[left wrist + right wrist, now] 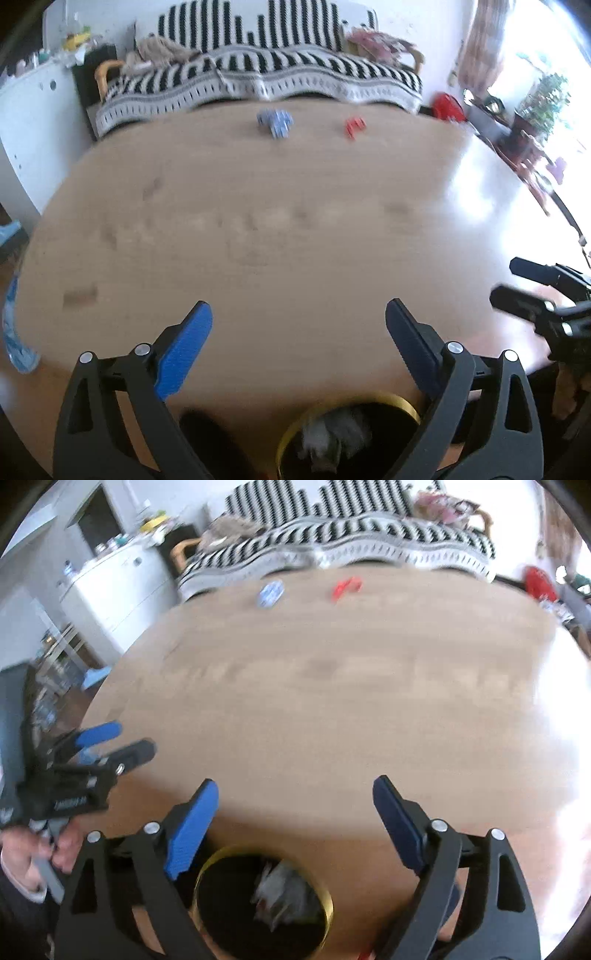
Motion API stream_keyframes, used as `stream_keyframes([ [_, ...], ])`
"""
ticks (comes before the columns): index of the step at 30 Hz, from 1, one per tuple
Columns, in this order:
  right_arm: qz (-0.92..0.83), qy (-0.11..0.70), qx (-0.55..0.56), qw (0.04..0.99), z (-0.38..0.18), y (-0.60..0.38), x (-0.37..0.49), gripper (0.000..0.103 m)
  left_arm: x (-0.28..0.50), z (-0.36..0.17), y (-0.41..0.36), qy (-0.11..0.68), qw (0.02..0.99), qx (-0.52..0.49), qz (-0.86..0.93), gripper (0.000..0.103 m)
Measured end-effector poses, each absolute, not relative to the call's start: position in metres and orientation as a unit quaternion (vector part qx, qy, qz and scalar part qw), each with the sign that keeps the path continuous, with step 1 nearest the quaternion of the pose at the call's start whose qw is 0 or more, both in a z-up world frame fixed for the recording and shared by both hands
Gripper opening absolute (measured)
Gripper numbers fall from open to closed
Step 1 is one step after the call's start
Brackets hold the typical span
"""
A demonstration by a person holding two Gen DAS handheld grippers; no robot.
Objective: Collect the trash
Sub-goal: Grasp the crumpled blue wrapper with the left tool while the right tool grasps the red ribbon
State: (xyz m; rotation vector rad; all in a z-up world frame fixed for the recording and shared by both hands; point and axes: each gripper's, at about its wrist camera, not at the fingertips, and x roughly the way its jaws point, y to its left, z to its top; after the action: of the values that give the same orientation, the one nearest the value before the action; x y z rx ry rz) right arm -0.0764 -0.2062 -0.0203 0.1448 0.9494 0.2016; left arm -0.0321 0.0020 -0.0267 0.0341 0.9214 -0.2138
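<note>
The left tongs (298, 317) and the right tongs (295, 794) both stand spread with nothing between the pads. Just below and behind them sits the gold-rimmed bin (327, 897) with crumpled scraps (280, 890) already inside. Far ahead of both, across the bare worktop (295, 221), lie a blue-white wrapper (275, 122) and a red scrap (354, 126), apart from each other. The drop looks finished; next comes a long reach forward, one piece per tongs.
</note>
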Motion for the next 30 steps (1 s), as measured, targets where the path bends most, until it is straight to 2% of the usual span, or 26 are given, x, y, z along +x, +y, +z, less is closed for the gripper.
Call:
stream_keyframes([
  [5, 0.048, 0.466, 0.082, 0.88, -0.034, -0.218, 0.04, 0.083, 0.061, -0.028, -0.007, 0.432, 0.899, -0.007, -0.075, 0.093],
  [11, 0.02, 0.477, 0.058, 0.877, -0.064, -0.212, 0.144, 0.083, 0.161, -0.062, -0.019, 0.449, 0.892, -0.024, -0.05, 0.093],
  [15, 0.002, 0.47, 0.053, 0.881, -0.081, -0.22, 0.192, 0.083, 0.205, -0.087, -0.015, 0.462, 0.886, -0.036, -0.019, 0.094],
  [22, 0.017, 0.453, 0.038, 0.89, -0.086, -0.217, 0.249, 0.082, 0.255, -0.089, -0.029, 0.449, 0.893, -0.026, -0.028, 0.096],
  [25, 0.011, 0.443, 0.021, 0.896, -0.088, -0.212, 0.255, 0.074, 0.265, -0.089, -0.035, 0.451, 0.892, -0.017, -0.033, 0.096],
  [27, 0.011, 0.439, 0.016, 0.898, -0.085, -0.209, 0.256, 0.056, 0.272, -0.09, -0.033, 0.451, 0.892, -0.017, -0.03, 0.096],
  [28, 0.012, 0.437, 0.017, 0.899, -0.084, -0.209, 0.256, 0.038, 0.273, -0.089, -0.031, 0.449, 0.893, -0.022, -0.026, 0.093],
  [29, 0.019, 0.437, 0.021, 0.899, -0.083, -0.209, 0.256, 0.014, 0.273, -0.088, -0.03, 0.447, 0.894, -0.022, -0.023, 0.088],
  [30, 0.027, 0.441, 0.029, 0.897, -0.082, -0.211, 0.256, 0.011, 0.272, -0.086, -0.03, 0.442, 0.897, -0.019, -0.023, 0.069],
])
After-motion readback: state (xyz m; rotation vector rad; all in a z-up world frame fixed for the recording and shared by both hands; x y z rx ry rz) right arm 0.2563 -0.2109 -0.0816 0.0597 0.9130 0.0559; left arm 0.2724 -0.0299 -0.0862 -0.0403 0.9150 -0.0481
